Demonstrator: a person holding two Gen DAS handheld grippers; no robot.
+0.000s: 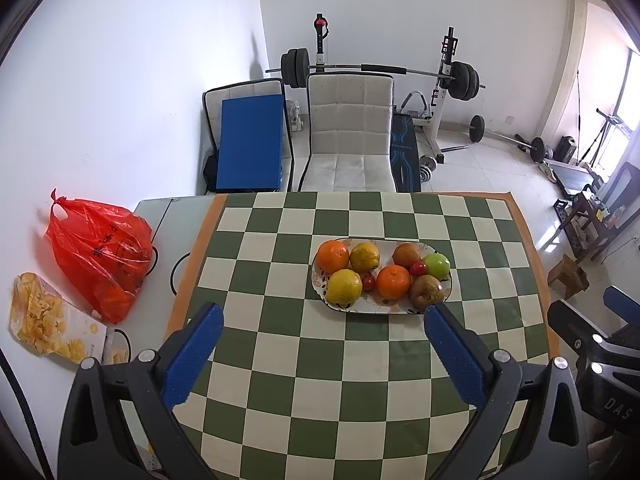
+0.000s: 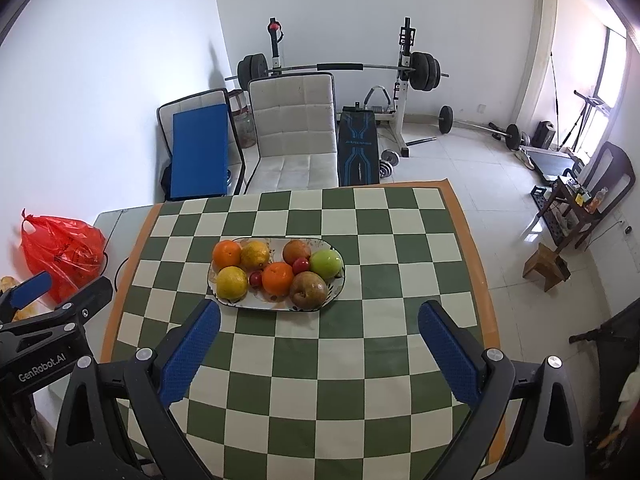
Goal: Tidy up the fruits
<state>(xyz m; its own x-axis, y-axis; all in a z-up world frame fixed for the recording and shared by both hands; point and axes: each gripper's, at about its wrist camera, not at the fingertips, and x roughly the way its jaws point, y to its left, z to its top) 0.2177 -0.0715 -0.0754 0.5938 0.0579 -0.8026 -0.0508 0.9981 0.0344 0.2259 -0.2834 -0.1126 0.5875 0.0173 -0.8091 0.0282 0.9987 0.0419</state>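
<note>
An oval patterned plate (image 1: 383,308) (image 2: 276,306) sits on the green checkered cloth (image 1: 320,360) (image 2: 340,360). It holds two oranges (image 1: 333,256) (image 2: 277,278), two yellow citrus fruits (image 1: 344,287) (image 2: 231,283), a green apple (image 1: 437,266) (image 2: 327,263), two brownish pears (image 1: 426,291) (image 2: 307,289) and small red fruits (image 1: 418,267) (image 2: 300,266). My left gripper (image 1: 323,314) is open and empty, just in front of the plate. My right gripper (image 2: 319,314) is open and empty, in front of the plate and to its right.
A red plastic bag (image 1: 100,252) (image 2: 60,254) and a snack packet (image 1: 48,320) lie left of the cloth. A white chair (image 1: 348,132) (image 2: 294,132) stands behind the table. Gym weights stand at the back wall.
</note>
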